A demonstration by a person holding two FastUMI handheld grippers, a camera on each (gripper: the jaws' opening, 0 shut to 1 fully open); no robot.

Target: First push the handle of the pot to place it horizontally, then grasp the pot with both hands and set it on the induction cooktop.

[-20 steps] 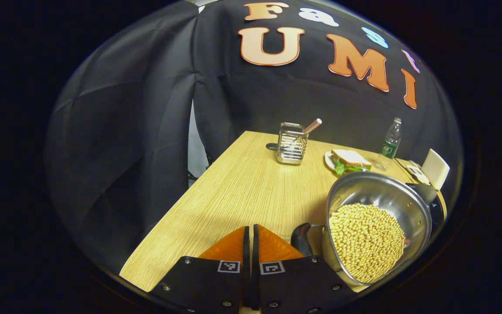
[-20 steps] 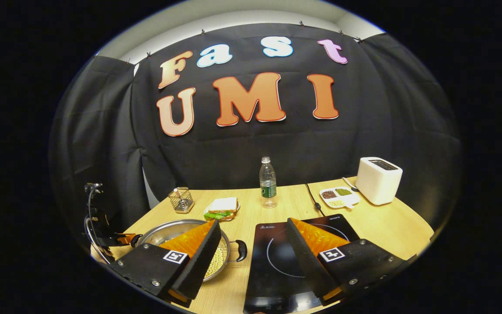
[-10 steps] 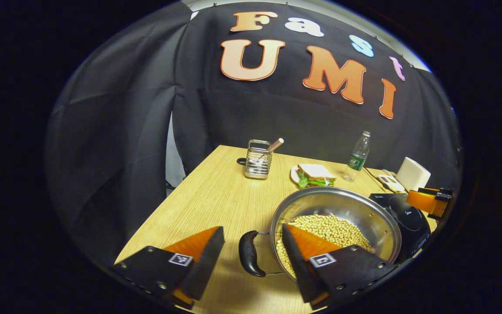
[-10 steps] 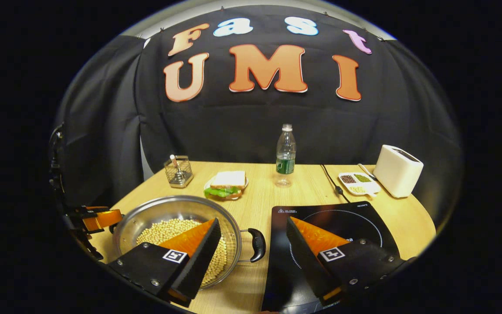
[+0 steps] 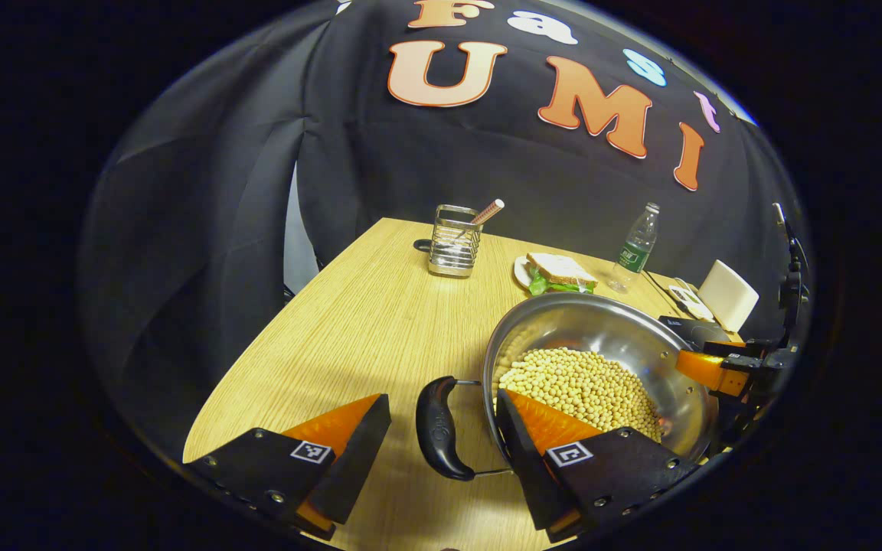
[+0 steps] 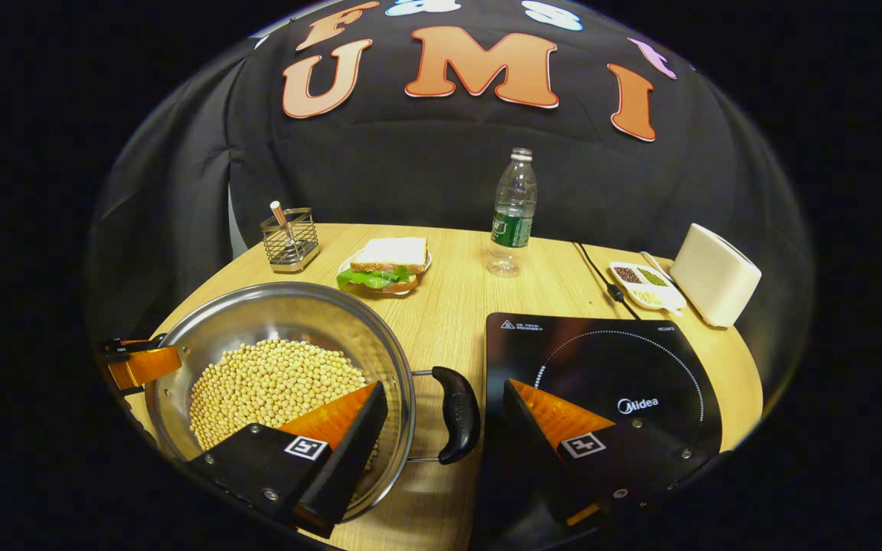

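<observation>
Left gripper view: the left gripper [image 5: 441,428] has closed in since half a second ago, jaws apart astride the near handle [image 5: 436,428] of the pot [image 5: 602,337], which sits on the table [image 5: 364,329]. Right gripper view: the right gripper [image 6: 445,413], jaws apart, straddles the other handle [image 6: 458,414] just beside the induction cooktop [image 6: 602,367]. Uneven clamping or lifting would likely tilt the pot and spill the beans [image 6: 272,386].

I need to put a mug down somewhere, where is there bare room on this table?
The widest bare patch of table lies left of the pot, in front of the utensil holder. A narrower strip runs between the sandwich plate and the induction cooktop. It is crowded near the toaster and divided dish.
</observation>
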